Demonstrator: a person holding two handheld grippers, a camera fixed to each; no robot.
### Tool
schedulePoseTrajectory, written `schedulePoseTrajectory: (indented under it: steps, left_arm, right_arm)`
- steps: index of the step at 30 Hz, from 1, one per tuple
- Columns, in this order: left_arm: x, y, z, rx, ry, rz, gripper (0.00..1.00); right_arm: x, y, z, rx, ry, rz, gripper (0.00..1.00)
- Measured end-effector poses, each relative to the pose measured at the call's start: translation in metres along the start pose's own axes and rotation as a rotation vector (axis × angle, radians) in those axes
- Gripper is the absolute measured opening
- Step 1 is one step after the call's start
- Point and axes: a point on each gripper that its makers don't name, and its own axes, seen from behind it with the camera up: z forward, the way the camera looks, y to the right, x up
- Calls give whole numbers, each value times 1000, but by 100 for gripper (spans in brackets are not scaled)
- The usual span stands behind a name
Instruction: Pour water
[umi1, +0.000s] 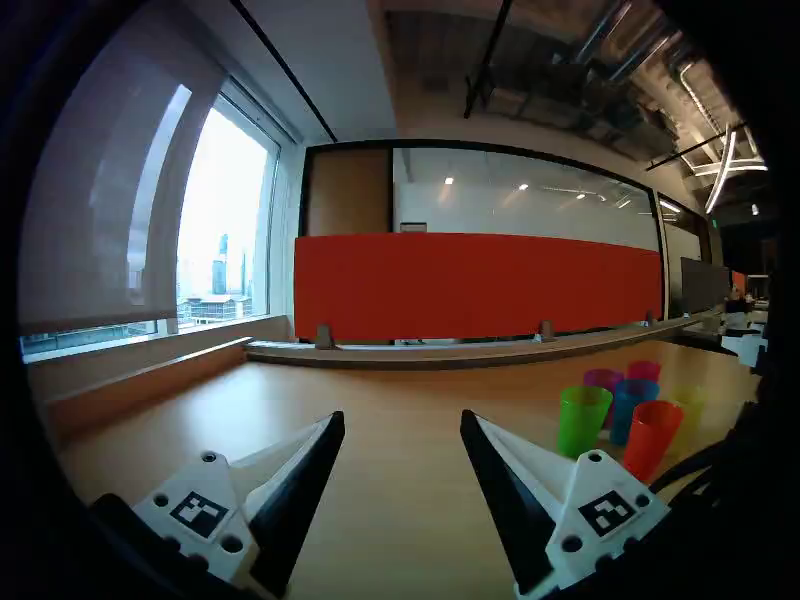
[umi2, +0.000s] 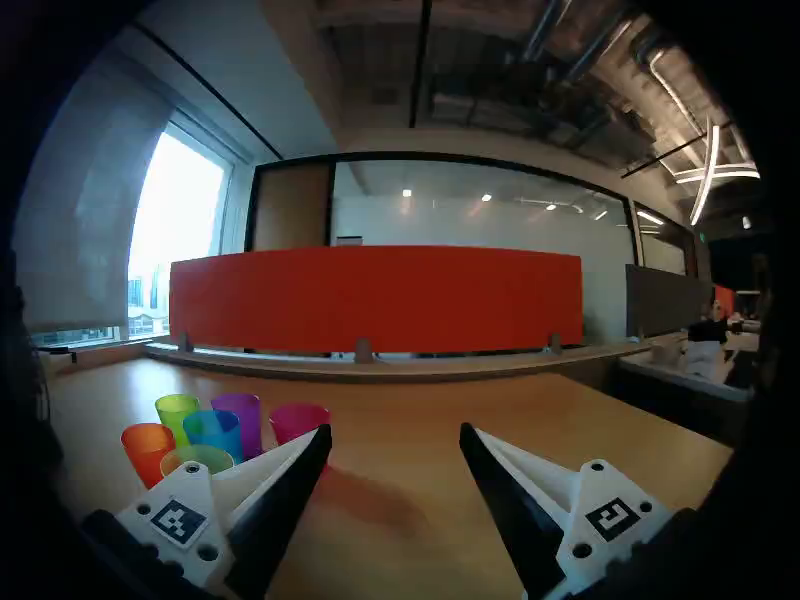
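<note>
Black-tipped fingers of the left gripper (umi1: 401, 416) stand wide apart above the wooden table (umi1: 400, 480), gripping nothing. At 4 o'clock in the left gripper view, coloured cups (umi1: 632, 405) stand upright in a cluster on the table, with the green cup (umi1: 583, 420) and orange cup (umi1: 651, 438) nearest. The right gripper (umi2: 395, 430) also gapes wide and empty. In the right gripper view the coloured cups (umi2: 213, 432) sit at 8 o'clock, just beyond the finger at 7 o'clock. A red divider (umi2: 375, 298) lies toward 12 o'clock.
</note>
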Motion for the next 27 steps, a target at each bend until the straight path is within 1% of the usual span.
schedulePoseTrajectory:
  steps: [20, 27]
  left_arm:
    - [-1, -1, 0, 1, 0, 1, 85]
    - [1, -1, -1, 1, -2, 0, 85]
  right_arm:
    - [1, -1, 0, 2, 0, 0, 99]
    - [0, -5, 0, 18, 1, -2, 99]
